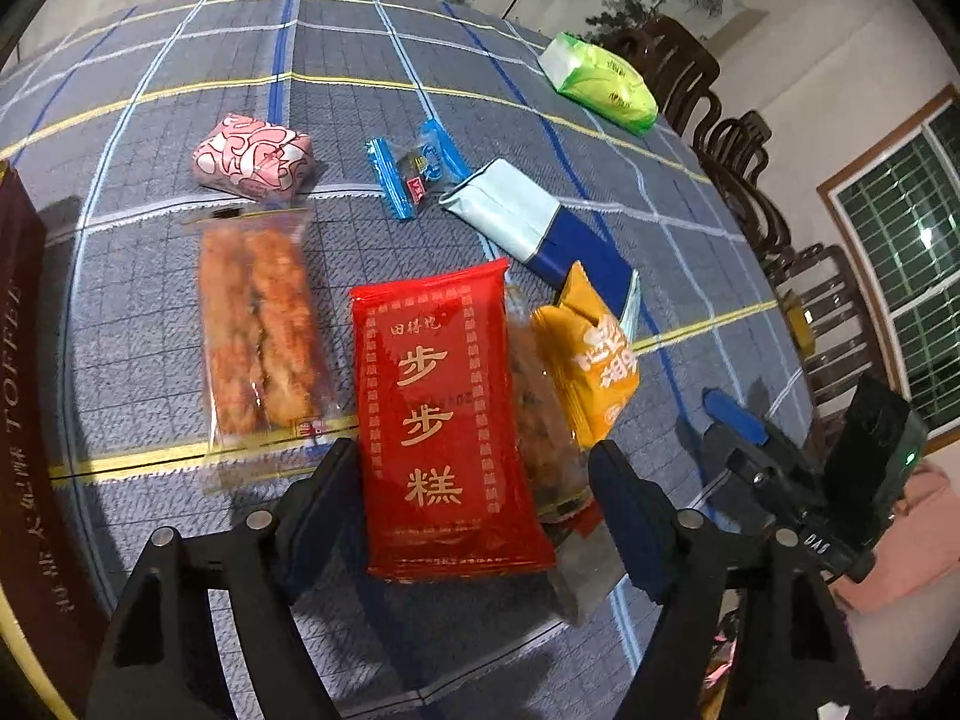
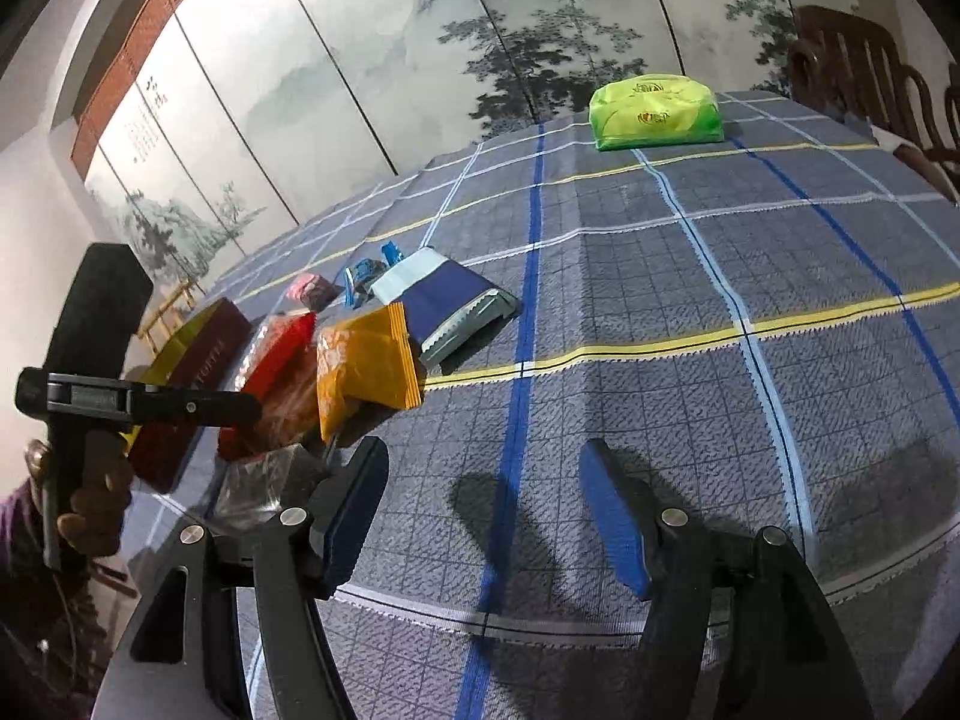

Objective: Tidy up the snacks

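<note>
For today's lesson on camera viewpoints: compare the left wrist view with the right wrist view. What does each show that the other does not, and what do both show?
Only the left wrist view shows the clear pack of fried sticks, the window, and the left gripper straddling the red packet.

Only the right wrist view shows the hand holding the other gripper, and the right gripper open over bare tablecloth.

Both show the red packet, orange packet, blue pouch, green pack, pink packet and maroon box.

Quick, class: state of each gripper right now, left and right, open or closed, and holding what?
Left gripper: straddles the red snack packet; whether its pads press it cannot be told.
Right gripper: open, holding nothing, above the checked tablecloth.
</note>
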Demonstrator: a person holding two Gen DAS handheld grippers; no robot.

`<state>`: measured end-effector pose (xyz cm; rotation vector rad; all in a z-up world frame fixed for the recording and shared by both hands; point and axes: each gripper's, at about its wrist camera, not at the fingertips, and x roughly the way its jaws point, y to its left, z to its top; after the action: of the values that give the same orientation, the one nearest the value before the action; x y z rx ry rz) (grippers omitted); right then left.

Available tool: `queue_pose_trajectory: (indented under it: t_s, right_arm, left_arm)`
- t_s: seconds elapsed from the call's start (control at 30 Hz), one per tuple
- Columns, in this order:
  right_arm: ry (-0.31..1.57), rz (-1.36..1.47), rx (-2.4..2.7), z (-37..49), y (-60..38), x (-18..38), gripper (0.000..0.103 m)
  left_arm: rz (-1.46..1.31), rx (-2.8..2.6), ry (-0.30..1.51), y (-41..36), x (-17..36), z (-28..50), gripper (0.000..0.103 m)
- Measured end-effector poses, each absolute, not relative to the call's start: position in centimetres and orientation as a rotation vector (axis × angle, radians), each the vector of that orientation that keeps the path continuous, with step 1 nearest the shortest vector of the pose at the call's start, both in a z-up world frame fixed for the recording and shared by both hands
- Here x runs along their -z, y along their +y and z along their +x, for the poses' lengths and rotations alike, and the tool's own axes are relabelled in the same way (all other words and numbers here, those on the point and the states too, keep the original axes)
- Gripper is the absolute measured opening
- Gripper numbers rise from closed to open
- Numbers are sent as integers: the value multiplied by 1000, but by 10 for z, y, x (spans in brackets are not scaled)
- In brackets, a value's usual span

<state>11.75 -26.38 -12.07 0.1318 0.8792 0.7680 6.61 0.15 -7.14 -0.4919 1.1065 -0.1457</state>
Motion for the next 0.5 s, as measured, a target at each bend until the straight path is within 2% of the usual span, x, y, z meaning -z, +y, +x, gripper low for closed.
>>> queue_pose_trajectory:
  t_s: [0.07,0.17,0.5]
  right_arm:
    - [878,129,-767,118,-264,121,67]
    - [876,121,-769,118,-265,121,67]
    - [877,126,-766,118,-265,120,67]
  left_arm:
    - [-526,169,1107,5,75,67,45]
    - [-596,198,1076,11,77,61,43]
    - [-471,138,1005,-7,41,-11,42]
